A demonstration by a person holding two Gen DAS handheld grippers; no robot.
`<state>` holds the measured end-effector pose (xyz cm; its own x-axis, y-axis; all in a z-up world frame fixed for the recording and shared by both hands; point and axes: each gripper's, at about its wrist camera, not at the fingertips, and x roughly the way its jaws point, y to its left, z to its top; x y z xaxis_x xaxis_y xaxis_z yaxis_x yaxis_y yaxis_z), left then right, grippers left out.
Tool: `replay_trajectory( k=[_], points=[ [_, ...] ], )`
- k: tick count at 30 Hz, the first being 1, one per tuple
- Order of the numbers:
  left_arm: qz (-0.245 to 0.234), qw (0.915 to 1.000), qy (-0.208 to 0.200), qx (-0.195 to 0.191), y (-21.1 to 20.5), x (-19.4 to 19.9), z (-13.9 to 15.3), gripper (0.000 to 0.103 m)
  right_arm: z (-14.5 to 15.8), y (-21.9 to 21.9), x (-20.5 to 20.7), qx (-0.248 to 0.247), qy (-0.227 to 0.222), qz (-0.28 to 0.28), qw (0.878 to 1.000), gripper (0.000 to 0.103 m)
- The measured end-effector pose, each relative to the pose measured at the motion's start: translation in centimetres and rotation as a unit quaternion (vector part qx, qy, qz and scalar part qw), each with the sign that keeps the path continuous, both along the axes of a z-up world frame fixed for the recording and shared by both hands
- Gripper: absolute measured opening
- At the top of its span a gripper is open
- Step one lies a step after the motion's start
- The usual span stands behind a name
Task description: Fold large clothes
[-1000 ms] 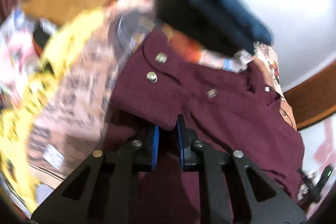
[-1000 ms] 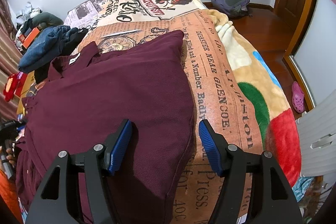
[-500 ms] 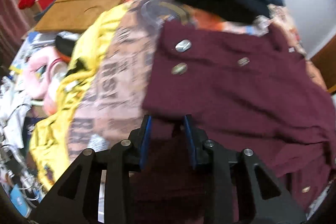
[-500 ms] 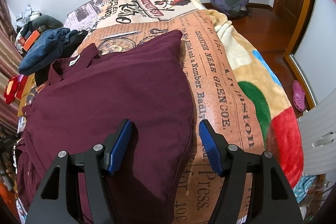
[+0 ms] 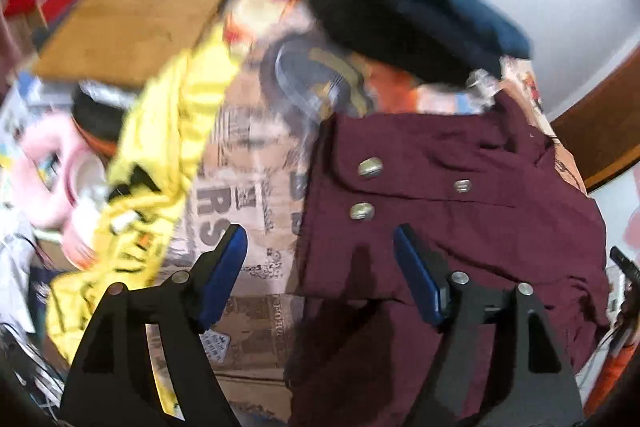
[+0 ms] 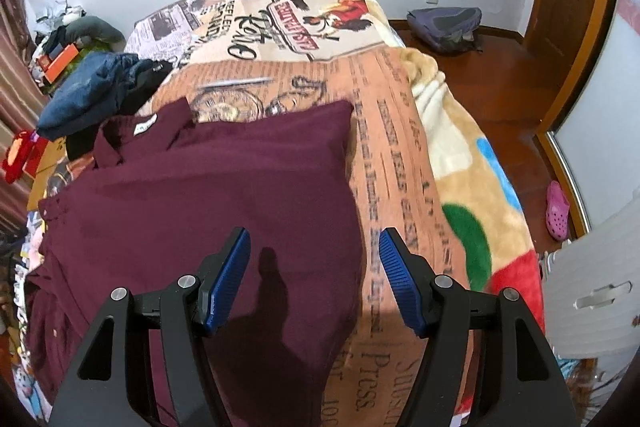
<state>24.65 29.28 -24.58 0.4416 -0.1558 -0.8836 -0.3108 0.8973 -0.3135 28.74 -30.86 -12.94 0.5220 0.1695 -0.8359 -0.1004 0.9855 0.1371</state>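
Note:
A maroon garment (image 5: 460,211) with metal snap buttons lies spread on the bed, its folded-in sleeve flap on top. My left gripper (image 5: 320,267) hovers over the garment's left edge with its jaws opening; the cloth lies below them, and the pads press on nothing. In the right wrist view the same maroon garment (image 6: 208,211) lies flat, collar at the far left. My right gripper (image 6: 314,279) stands open above its right edge, holding nothing.
A newspaper-print blanket (image 6: 384,155) covers the bed. A dark blue clothes pile (image 5: 408,3) sits beyond the garment, also seen as jeans (image 6: 92,91). Yellow cloth (image 5: 168,131) and a cardboard sheet (image 5: 136,11) lie left. A backpack (image 6: 444,25) and pink shoe (image 6: 557,211) are on the floor.
My left gripper let go of the maroon fold and its jaws spread wide while it drifted toward the garment's left edge. The right gripper stayed still and open.

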Motion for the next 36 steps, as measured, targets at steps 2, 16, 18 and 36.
replay_trajectory(
  k=[2,16,18,36],
  points=[
    [0.000,0.9990,0.018,-0.042,0.9,0.9,-1.9,0.075,0.0,-0.1,0.6,0.000,0.003,0.001,1.000,0.063],
    [-0.069,0.9920,0.040,-0.098,-2.0,3.3,-3.7,0.071,-3.0,-0.9,4.7,0.089,0.056,0.020,0.994,0.066],
    [-0.078,0.9935,0.048,-0.067,-2.9,3.6,-3.2,0.064,-3.1,0.0,5.1,0.091,0.055,0.038,0.994,0.063],
    [-0.072,0.9899,0.035,0.117,-6.9,2.3,2.8,0.011,2.8,3.8,4.2,0.018,-0.066,0.103,0.992,0.011]
  ],
)
